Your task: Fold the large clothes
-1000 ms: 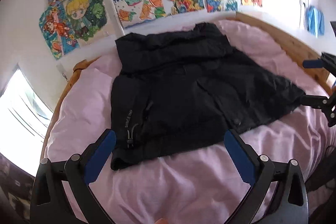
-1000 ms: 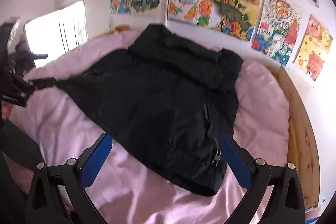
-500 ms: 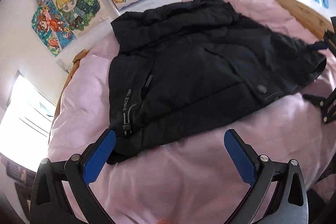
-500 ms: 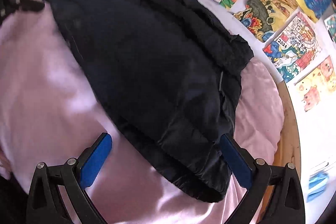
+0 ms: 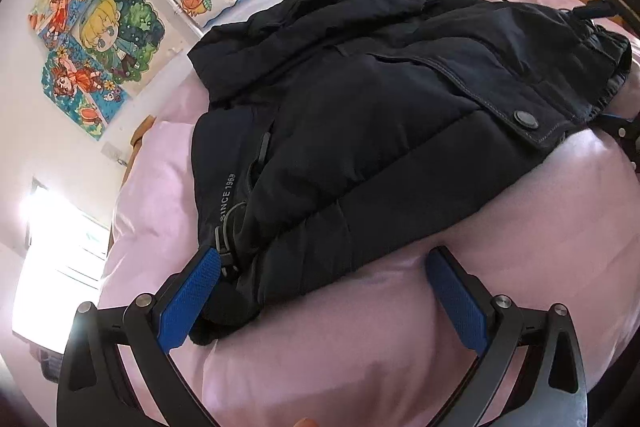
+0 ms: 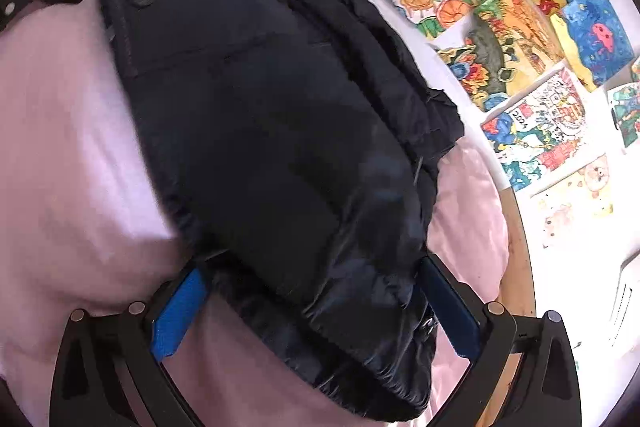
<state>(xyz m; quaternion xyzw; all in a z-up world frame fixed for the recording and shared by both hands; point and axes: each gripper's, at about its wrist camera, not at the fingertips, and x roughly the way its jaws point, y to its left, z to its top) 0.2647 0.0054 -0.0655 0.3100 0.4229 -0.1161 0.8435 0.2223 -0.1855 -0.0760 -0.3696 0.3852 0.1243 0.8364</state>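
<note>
The black jacket point(image 5: 380, 131) is lying across the pink bed point(image 5: 360, 359) and taking up most of it. Bare sheet is showing in front of the left gripper point(image 5: 324, 301), so there is room to pass there. The wall of pictures point(image 6: 520, 39) and the wooden bed frame point(image 6: 518, 247) are blocking the far side.

"SINCE 1968", small pale letters, runs along the black jacket point(image 5: 360, 131) at lower left of frame. "2024" on a wall drawing point(image 6: 540, 131), right of frame.
</note>
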